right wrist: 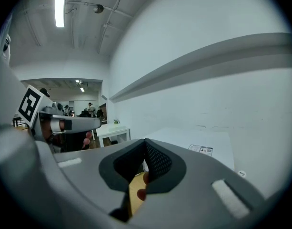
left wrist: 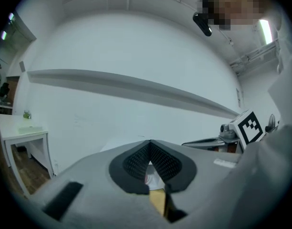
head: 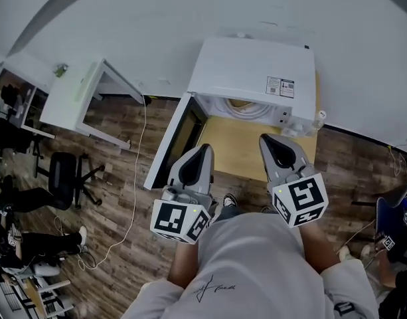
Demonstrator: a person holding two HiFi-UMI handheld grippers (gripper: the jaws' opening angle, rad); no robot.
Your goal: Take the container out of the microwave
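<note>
A white microwave [head: 253,78] stands on a small wooden table [head: 233,145] against the wall, its door [head: 171,145] swung open to the left. Inside the cavity lies a pale round container [head: 246,110], only partly visible. My left gripper [head: 206,149] hangs over the table's near left part, just right of the door, shut and empty. My right gripper [head: 266,139] is over the table's near right part, in front of the cavity, also shut with nothing in it. In the left gripper view the left gripper [left wrist: 149,144] has its pads meeting; so does the right gripper [right wrist: 146,142] in its own view.
A white desk [head: 77,95] stands to the left by the wall, with a black office chair [head: 67,175] and a white cable [head: 133,198] on the wood floor. A small clear object [head: 318,118] sits at the microwave's right corner. Another person's marker cube [head: 388,241] shows at far right.
</note>
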